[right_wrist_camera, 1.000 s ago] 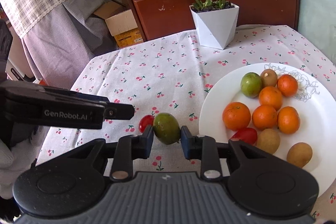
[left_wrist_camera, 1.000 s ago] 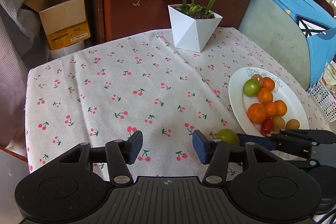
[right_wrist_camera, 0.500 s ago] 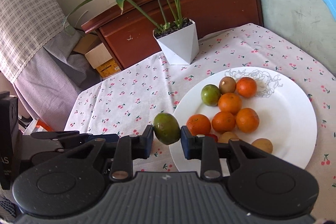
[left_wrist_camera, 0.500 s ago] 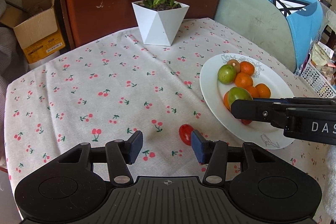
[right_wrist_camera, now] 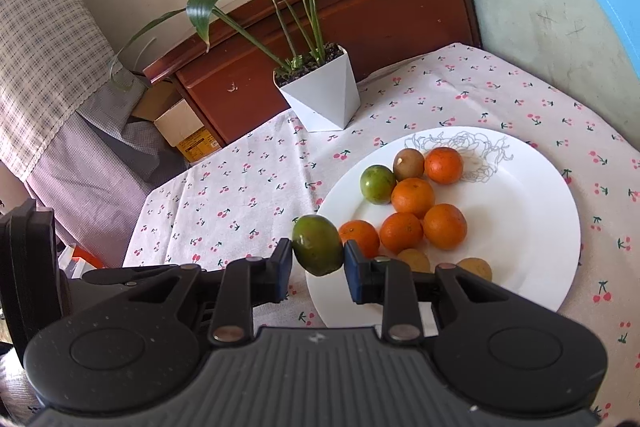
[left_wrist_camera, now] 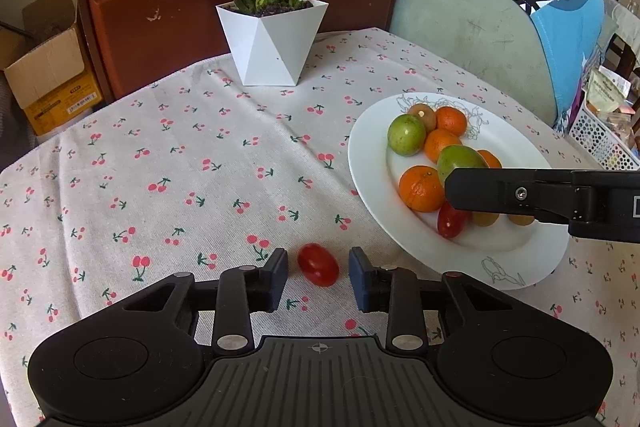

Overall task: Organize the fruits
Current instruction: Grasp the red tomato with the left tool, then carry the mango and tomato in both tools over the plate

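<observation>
On the cherry-print tablecloth lies a small red tomato [left_wrist_camera: 318, 264], between the fingers of my left gripper [left_wrist_camera: 319, 277]. The jaws are closing, and a gap still shows on each side of the tomato. My right gripper [right_wrist_camera: 318, 263] is shut on a green oval fruit [right_wrist_camera: 318, 245] and holds it in the air at the near-left rim of the white plate [right_wrist_camera: 520, 227]. The left wrist view shows this gripper [left_wrist_camera: 452, 183] from the side with the green fruit [left_wrist_camera: 460, 161] over the plate [left_wrist_camera: 360, 163]. Several oranges, a green round fruit, a kiwi, a red tomato and small brown fruits lie on the plate.
A white faceted plant pot [left_wrist_camera: 272, 43] stands at the table's far edge, long leaves above it. Behind it are a brown wooden cabinet [left_wrist_camera: 160, 7] and a cardboard box [left_wrist_camera: 48, 79]. A chair with a blue cover [left_wrist_camera: 500, 7] stands at the far right, a white basket [left_wrist_camera: 600, 139] beside it.
My left gripper came up to the red tomato and its jaws narrowed around it. My right gripper carried the green fruit from beside the tomato to the plate's rim.
</observation>
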A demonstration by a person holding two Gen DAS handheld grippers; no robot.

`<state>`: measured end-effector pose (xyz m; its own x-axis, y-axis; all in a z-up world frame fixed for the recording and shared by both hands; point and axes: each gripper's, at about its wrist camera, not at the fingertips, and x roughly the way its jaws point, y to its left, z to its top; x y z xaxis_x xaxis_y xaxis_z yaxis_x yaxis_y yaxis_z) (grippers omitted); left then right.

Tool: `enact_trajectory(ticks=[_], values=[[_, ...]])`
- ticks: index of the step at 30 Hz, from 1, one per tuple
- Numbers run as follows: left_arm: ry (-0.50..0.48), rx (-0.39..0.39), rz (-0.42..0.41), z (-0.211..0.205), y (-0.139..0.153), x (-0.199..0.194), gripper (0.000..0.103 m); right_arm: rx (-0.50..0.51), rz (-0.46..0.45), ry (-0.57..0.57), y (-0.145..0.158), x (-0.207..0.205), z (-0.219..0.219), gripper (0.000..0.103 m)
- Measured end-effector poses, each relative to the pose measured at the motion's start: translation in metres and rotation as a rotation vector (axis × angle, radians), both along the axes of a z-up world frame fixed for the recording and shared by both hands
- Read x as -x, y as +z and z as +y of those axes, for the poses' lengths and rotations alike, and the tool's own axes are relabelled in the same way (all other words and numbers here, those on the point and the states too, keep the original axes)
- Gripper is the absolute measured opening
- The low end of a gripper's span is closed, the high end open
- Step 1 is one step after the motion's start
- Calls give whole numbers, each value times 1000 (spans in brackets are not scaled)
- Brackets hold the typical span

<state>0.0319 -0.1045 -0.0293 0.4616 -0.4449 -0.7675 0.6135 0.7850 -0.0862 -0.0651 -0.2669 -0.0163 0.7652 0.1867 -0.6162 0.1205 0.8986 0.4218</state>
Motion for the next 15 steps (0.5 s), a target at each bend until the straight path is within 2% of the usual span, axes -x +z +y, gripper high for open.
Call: enact_trajectory(ticks=[4,10,15], values=[[-6,-4,-14,-1,0,1,19,-27,11,-27,-2,0,-6,28],[8,17,-16,-2,1,2,18,-42,12,-54,0,2,-12,28],[22,63,-55,-2,19,0,18,-63,-26,-116,11,8,-32,28]])
